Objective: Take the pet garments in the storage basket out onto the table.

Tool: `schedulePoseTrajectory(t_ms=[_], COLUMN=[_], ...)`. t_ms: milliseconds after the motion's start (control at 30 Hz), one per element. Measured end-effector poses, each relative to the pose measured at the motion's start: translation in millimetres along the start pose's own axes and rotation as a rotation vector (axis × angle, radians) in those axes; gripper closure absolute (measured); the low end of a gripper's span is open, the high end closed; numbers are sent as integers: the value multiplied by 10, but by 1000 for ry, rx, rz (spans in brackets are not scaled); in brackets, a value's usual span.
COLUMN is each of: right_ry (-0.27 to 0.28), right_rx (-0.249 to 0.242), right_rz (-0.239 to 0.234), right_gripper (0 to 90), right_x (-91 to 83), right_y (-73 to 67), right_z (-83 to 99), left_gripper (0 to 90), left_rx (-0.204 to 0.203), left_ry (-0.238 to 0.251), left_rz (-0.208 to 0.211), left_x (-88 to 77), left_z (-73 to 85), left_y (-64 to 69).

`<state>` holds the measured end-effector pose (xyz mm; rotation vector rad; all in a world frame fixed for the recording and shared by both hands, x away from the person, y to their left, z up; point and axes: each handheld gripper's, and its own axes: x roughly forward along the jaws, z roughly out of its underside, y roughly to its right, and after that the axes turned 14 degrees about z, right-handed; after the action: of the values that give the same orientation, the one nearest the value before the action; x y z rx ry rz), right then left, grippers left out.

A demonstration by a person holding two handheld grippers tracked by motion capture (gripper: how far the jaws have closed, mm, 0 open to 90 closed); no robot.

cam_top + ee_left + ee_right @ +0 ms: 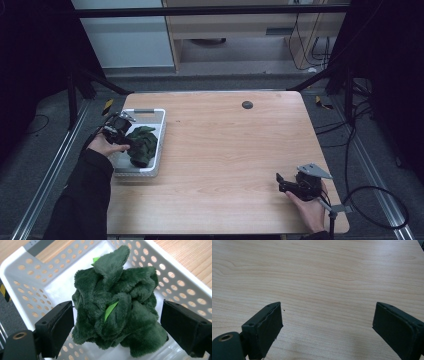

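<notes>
I am watching the green plush cloth (117, 307) bunched up inside the white basket (30, 277), which is sitting at the left edge of the counter (225, 150); the risk I am seeing is a shallow bite — if my left gripper (125, 136) is closing on just an outer fold, the soft pile could be slipping free, or the light basket could be lifting and dragging along with it. In the left gripper view the jaws are standing wide apart, flanking the bundle on both sides; the near one looks just beside the fabric, not pressing it. My right gripper (286, 184) is hovering over bare wood, jaws spread wide — holding nothing.
</notes>
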<state>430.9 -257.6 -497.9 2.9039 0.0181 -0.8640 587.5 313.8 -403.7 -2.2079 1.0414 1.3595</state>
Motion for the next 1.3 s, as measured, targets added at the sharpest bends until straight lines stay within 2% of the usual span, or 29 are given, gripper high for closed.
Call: schedulePoseTrajectory(t_ms=[367, 467, 800, 867, 933, 1000, 1033, 1100, 1133, 1200, 1300], right_ry=[-5, -6, -8, -10, -10, -9, -10, -11, -12, -12, -11], right_rx=[-1, -2, -4, -3, -2, -2, 2, -1, -5, -7, -8], right_rz=[-4, -5, -7, -8, -8, -9, -9, -9, -6, -8, -8], right_gripper=[89, 89, 89, 89, 89, 89, 89, 89, 89, 89, 89], right_x=[3, 5, 6, 6, 6, 6, 5, 7, 12, 13, 14], right_y=[0, 0, 0, 0, -1, 0, -2, 0, -2, -5, -7], right_z=[1, 1, 1, 1, 1, 0, 0, 1, 3, 3, 2], left_gripper=[108, 129, 281, 329, 376, 429, 429, 495, 555, 609, 673], left_rx=[1, -2, -34, -50, -75, -79, -89, -103, -99, -108, -101], left_ry=[-93, -100, -131, -139, -122, -122, -117, -108, -118, -118, -125], left_rz=[9, 9, 10, 11, 14, 14, 13, 13, 12, 10, -2], left_x=[176, 188, 225, 237, 252, 258, 265, 260, 240, 234, 242], left_z=[-15, -19, -14, -17, 4, 18, 37, 62, 67, 65, 54], left_y=[-15, -17, -20, -16, -18, -27, -35, -47, -59, -49, -23])
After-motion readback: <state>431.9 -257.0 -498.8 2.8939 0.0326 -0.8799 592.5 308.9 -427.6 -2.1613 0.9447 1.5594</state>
